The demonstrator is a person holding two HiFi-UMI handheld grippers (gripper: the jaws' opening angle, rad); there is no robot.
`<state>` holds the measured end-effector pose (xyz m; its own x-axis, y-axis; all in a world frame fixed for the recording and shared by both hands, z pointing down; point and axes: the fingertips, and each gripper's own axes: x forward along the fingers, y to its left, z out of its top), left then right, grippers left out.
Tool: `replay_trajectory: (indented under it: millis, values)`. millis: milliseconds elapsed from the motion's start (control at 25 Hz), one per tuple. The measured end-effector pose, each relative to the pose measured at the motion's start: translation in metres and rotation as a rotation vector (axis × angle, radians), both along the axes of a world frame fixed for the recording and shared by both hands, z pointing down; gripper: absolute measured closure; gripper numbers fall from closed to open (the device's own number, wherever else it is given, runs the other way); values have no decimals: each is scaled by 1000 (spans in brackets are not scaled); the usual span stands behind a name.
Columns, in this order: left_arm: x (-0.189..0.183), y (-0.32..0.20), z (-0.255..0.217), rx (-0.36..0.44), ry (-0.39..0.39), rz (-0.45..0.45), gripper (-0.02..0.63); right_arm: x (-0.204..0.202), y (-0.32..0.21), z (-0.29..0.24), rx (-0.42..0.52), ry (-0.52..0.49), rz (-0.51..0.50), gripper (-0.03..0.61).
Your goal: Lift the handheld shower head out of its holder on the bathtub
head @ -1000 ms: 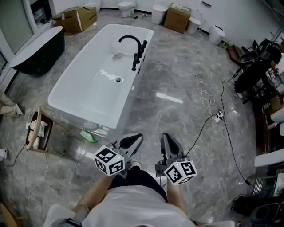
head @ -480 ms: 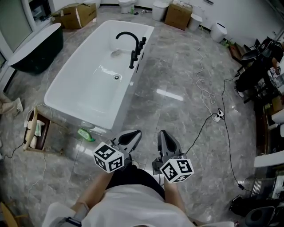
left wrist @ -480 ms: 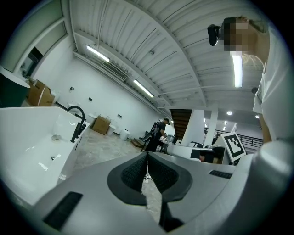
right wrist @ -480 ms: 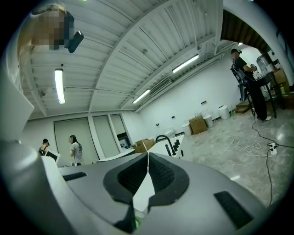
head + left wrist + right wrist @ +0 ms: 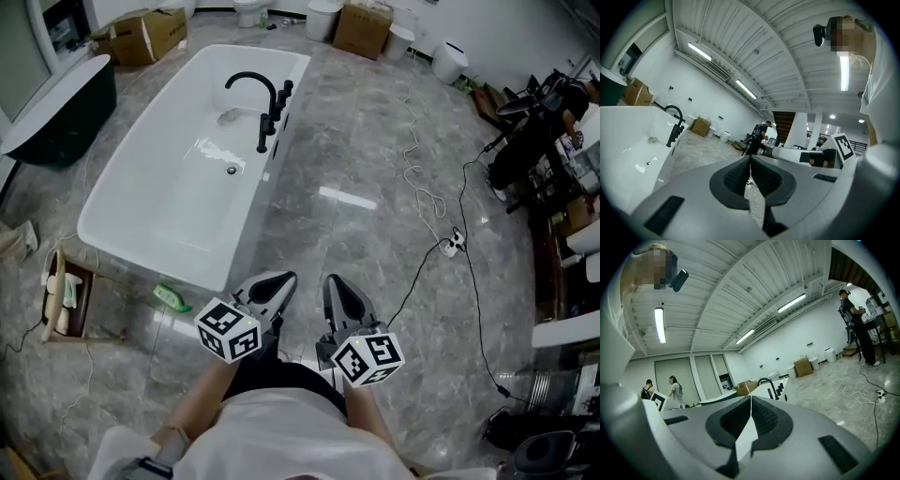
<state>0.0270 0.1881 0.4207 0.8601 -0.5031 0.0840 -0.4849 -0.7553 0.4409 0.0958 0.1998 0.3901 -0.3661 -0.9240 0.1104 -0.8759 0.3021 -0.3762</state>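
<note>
count — bathtubs (image 5: 122,202) (image 5: 56,117) 2 | grippers (image 5: 279,279) (image 5: 333,281) 2 | cardboard boxes (image 5: 141,36) (image 5: 361,28) 2 | black faucet (image 5: 255,94) 1 | green bottle (image 5: 172,298) 1

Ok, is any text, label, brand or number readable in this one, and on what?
No readable text anywhere.
Left marker cube, right marker cube: black-and-white square patterns only, no words.
Cardboard boxes: print, if any, too small to read.

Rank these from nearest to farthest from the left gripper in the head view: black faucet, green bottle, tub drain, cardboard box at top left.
From the left gripper:
1. Green bottle, on the floor by the bathtub's near corner.
2. Drain, in the tub's bottom.
3. Black faucet, on the right rim.
4. Cardboard box, beyond the far end, left.
</note>
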Motion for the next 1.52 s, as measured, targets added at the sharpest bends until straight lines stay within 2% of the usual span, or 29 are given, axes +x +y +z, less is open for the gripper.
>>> replay_trajectory:
  millis: [640, 920, 1520]
  values:
    - [35, -146, -11, -10, 6, 35, 601, 33, -142, -3, -35, -29, 30, 561]
    - [35, -209, -8, -23, -3, 35, 601, 36, -207, 1, -60, -43, 38, 561]
    - [6, -336, 3, -46, 26, -23, 601, 12, -334, 11, -88, -14, -21, 561]
